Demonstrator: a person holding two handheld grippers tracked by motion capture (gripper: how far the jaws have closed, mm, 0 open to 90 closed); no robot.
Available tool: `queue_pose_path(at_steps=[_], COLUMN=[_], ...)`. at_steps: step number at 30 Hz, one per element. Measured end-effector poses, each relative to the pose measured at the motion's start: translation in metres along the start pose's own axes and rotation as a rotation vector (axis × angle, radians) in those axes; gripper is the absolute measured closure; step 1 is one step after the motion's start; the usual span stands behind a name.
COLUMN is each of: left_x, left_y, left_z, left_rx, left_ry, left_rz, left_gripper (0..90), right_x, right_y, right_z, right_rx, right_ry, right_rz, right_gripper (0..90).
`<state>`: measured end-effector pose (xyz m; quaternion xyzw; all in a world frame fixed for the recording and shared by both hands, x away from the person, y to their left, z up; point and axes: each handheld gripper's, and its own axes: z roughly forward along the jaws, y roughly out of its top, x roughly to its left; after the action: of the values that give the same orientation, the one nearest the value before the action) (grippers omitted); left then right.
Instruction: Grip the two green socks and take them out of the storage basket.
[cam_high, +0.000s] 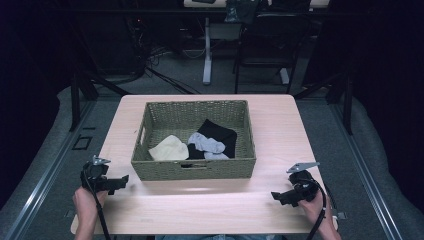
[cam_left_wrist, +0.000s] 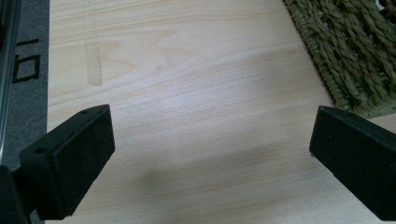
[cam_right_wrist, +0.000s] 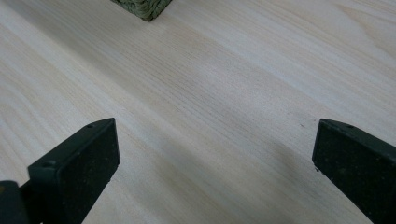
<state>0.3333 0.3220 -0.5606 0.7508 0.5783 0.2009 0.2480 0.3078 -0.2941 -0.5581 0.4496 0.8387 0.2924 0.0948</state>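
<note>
Resting low at the near corners of the table (cam_high: 280, 120), both grippers sit well back from the work, which by the look of things concerns the socks lying in the woven basket (cam_high: 150, 116) at the table's middle. The left gripper (cam_high: 121, 182) points toward the basket's near left corner with its jaws spread wide and nothing between them but bare wood; in its own view the basket's woven wall (cam_left_wrist: 355, 51) shows at the upper right. The right gripper (cam_high: 276, 196) is likewise wide open and empty, aimed across the tabletop, with a corner of the basket (cam_right_wrist: 142, 8) at the top of its view. Inside the basket a cream sock (cam_high: 169, 149) lies at the near left, a grey sock (cam_high: 206, 143) just beside it toward the middle, and a black sock (cam_high: 218, 134) lies partly under the grey one, reaching toward the far right. The step in hand seems to be the very start: nothing is picked yet. The next move probably calls for lifting one gripper over the near wall and lowering the open jaws onto a single sock, the cream one being nearest the left gripper, without snagging the rim.
</note>
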Motion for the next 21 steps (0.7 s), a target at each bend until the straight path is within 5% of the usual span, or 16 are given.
queue_pose_path(at_steps=[21], left_x=[-0.0021], left_y=[0.0043], left_z=[-0.0032], left_rx=[-0.003], left_ry=[-0.02], left_rz=[0.018], left_gripper=[0.3], right_x=[0.0003], right_y=[-0.0004], right_z=[-0.0001], right_rx=[0.004], right_ry=[0.0], right_rz=[0.004], right_gripper=[0.0])
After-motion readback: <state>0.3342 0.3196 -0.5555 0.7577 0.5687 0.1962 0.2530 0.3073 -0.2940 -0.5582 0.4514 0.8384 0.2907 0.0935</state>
